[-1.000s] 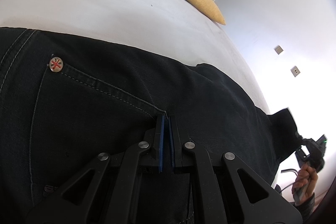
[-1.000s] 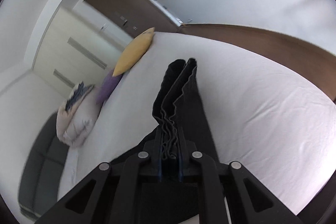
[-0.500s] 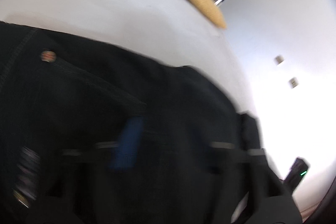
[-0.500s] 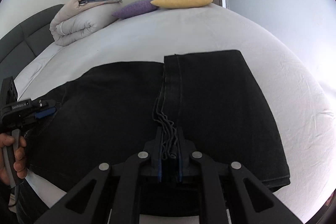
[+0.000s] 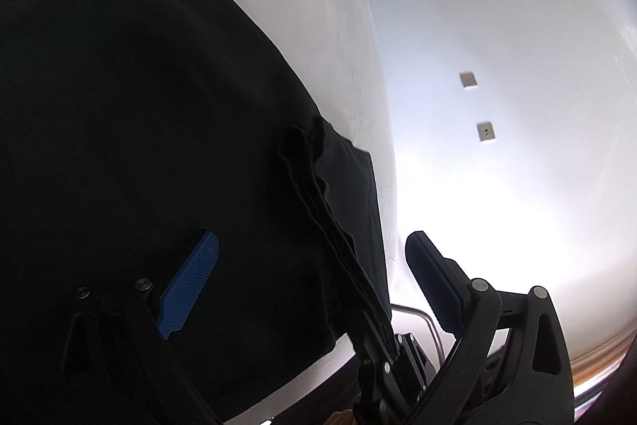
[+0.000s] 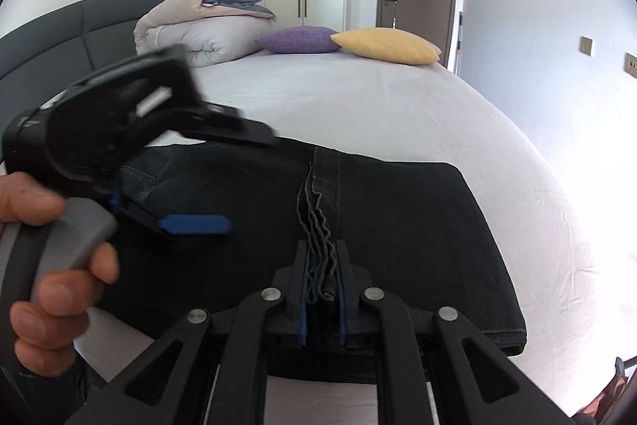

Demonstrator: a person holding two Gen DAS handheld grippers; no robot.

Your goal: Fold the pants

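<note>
Black pants [image 6: 398, 226] lie folded across the white bed [image 6: 378, 106]; they also fill the left wrist view [image 5: 139, 106]. My right gripper [image 6: 321, 285] is shut on a bunched stack of the pants' hem edges near the bed's front edge. It shows in the left wrist view [image 5: 382, 357] gripping that stack. My left gripper [image 5: 310, 257] is open and empty, its blue pads [image 5: 191, 285] spread above the pants. It shows in the right wrist view [image 6: 195, 224] held in a hand at the left.
A yellow pillow [image 6: 388, 46], a purple pillow [image 6: 296, 39] and a rolled duvet [image 6: 199, 34] lie at the far end of the bed. A dark headboard [image 6: 59, 42] stands at the left. A wall with switches [image 5: 485, 132] is on the right.
My left gripper has opened, let go of the pants and swung right toward the right gripper. The right gripper has brought the hems down onto the pants.
</note>
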